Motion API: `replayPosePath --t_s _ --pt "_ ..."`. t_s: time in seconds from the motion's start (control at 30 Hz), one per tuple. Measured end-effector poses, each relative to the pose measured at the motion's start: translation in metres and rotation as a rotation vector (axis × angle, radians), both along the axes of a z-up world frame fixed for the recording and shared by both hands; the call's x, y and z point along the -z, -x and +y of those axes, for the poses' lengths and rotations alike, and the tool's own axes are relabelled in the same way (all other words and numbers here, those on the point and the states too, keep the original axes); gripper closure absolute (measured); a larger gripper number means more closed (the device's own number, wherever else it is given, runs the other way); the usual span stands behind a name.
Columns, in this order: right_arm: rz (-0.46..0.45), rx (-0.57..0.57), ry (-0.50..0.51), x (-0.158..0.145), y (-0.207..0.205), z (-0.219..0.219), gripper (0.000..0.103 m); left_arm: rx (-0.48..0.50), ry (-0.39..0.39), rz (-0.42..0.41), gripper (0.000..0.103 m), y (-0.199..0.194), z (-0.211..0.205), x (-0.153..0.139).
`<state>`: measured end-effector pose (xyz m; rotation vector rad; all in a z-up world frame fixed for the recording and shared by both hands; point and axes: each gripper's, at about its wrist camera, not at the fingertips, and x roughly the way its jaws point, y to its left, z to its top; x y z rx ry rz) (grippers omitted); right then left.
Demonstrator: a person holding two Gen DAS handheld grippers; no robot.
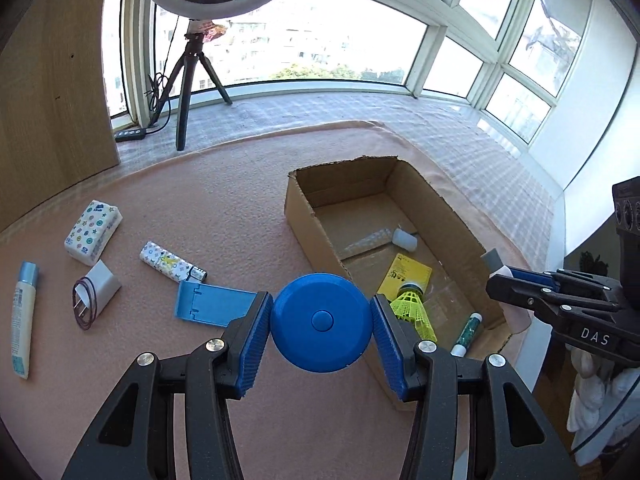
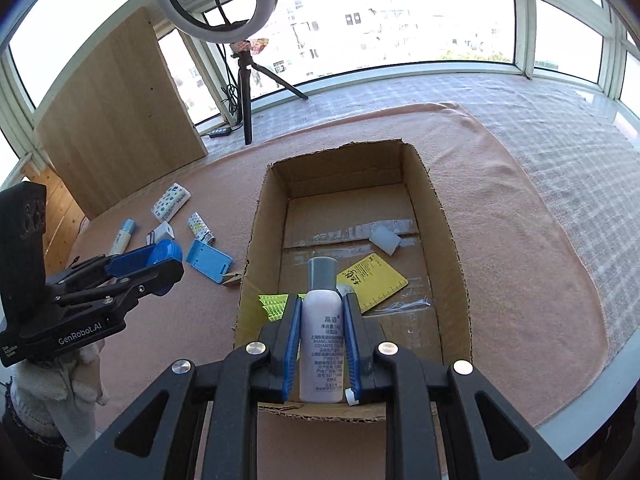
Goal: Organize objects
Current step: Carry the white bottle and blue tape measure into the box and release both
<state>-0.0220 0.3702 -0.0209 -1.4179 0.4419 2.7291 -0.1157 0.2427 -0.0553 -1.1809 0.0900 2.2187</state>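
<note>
My left gripper (image 1: 322, 322) is shut on a round blue disc (image 1: 320, 322), held above the pink cloth just left of the open cardboard box (image 1: 298, 216). My right gripper (image 2: 322, 344) is shut on a pale pink bottle with a grey cap (image 2: 321, 332), held over the near end of the cardboard box (image 2: 256, 232). Inside the box lie a yellow card (image 2: 374, 282), a yellow-green shuttlecock (image 1: 414, 308), a small white cap (image 1: 405, 239) and a green tube (image 1: 466, 334). The left gripper (image 2: 150, 266) shows at the left of the right wrist view.
On the cloth left of the box lie a blue phone stand (image 1: 214, 304), a patterned lighter (image 1: 170, 266), a tissue pack (image 1: 94, 230), a white plug with a rubber band (image 1: 96, 290) and a cream tube (image 1: 24, 320). A ring-light tripod (image 1: 188, 88) stands by the window.
</note>
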Motion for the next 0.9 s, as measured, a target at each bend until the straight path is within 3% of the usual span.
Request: replayPosePath --t_s 0.3,0.63,0.7,0.73,0.77,0.9 --pt "-0.013 0.032 0.015 0.008 -0.013 0.023 0.084 0.036 0.011 0.018 0.049 0.003 0.049 -0.004" --pt "-0.006 0.015 0.011 0.009 -0.015 0.021 0.084 0.033 0.011 0.001 0.047 0.010 0.059 -0.005" --pt "-0.001 0.010 -0.004 0.008 -0.014 0.019 0.068 0.014 -0.004 0.000 0.038 0.012 0.054 -0.006" --pt "-0.004 0.008 -0.014 0.007 -0.014 0.018 0.050 0.007 -0.012 0.000 0.035 0.013 0.051 -0.008" --pt "0.003 0.007 -0.023 0.006 -0.015 0.016 0.041 0.003 -0.017 -0.001 0.035 0.013 0.049 -0.009" --pt "0.003 -0.005 -0.049 0.005 -0.015 0.011 0.041 -0.001 -0.016 -0.003 0.035 0.014 0.043 -0.009"
